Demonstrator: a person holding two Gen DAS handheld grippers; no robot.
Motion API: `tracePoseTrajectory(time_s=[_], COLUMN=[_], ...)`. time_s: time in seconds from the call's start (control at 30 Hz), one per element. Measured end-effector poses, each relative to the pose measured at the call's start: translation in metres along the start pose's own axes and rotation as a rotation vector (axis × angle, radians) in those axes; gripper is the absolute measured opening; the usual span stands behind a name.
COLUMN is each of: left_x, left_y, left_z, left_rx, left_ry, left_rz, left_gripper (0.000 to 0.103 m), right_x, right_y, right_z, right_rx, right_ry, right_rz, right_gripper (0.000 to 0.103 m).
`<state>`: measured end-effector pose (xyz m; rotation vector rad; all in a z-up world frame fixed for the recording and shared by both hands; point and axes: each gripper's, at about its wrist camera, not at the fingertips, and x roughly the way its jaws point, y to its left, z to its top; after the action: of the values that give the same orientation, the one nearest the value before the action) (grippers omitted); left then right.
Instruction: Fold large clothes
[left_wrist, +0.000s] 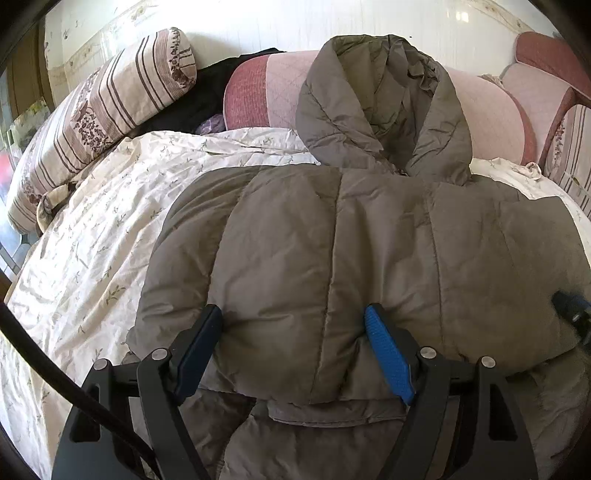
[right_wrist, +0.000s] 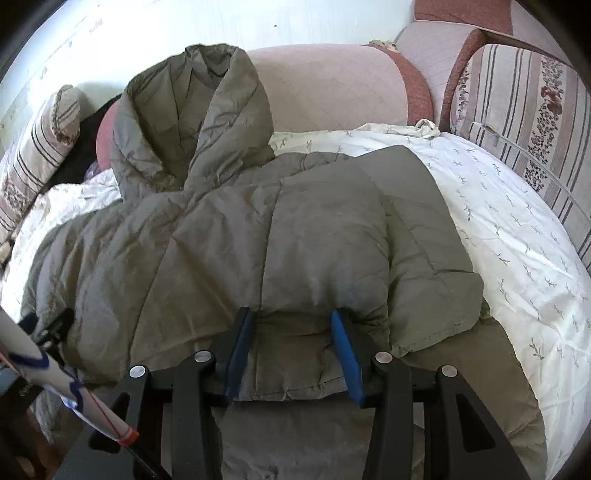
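Through the left wrist view, your left tool (left_wrist: 295, 347) is spread wide around a puffed fold of the olive padded jacket (left_wrist: 369, 236), which lies on the bed's floral sheet (left_wrist: 110, 221), hood (left_wrist: 380, 107) at the far end against the pink cushion (left_wrist: 487, 122). Through the right wrist view, your right tool (right_wrist: 293, 350) pinches the jacket's near hem (right_wrist: 295, 369).

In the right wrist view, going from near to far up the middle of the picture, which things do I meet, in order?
Right gripper with the jacket's folded edge between its fingers → jacket body → hood → pink cushion → white wall.
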<state>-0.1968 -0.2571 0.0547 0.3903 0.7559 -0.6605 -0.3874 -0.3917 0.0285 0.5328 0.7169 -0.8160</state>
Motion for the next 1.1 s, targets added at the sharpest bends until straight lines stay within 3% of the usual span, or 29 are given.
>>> tracePoseTrajectory(time_s=[0.1,0.2,0.27,0.37,0.6,0.7,0.77,0.87,1.03,1.1], left_x=[0.000,0.000,0.000,0.001,-0.002,-0.011,-0.021,-0.031,-0.017,-0.011], left_y=[0.000,-0.002,-0.002,-0.001,0.002,0.006,0.010,0.016,0.011,0.006], left_z=[0.000,0.000,-0.001,-0.001,0.000,0.003,0.005,0.008,0.006,0.005], left_rx=[0.003,0.008,0.010,0.008,-0.009,-0.020,-0.035,-0.065,-0.039,-0.019], left_ry=[-0.003,-0.008,-0.011,-0.013,-0.021,-0.056,-0.101,-0.141,-0.082,-0.055], left_rz=[0.004,0.009,0.012,0.014,0.006,0.011,0.029,0.031,0.042,0.043], left_gripper=[0.079,0.079,0.079,0.081,0.083,0.083,0.083,0.083,0.083,0.083], right_x=[-0.017,-0.031,-0.020,0.012,0.008,-0.012,-0.031,-0.048,-0.037,-0.024], right_y=[-0.009,-0.016,-0.024,-0.034,-0.034,-0.035,-0.027,-0.014,0.009,0.014], right_z=[0.007,0.015,0.016,0.010,0.011,0.014,0.016,0.017,0.011,0.008], right_rx=[0.044,0.049,0.074,0.123,0.138,0.133,0.093,0.047,-0.018,-0.028], right_ry=[-0.067,-0.149,-0.105,0.030,0.027,-0.043,-0.140,-0.208,-0.139,-0.073], right_rz=[0.039,-0.001,-0.005,0.002,0.003,-0.027,-0.060,-0.003,0.072,0.088], right_gripper=[0.048,0.048,0.048,0.049,0.049,0.049,0.049,0.049,0.049,0.049])
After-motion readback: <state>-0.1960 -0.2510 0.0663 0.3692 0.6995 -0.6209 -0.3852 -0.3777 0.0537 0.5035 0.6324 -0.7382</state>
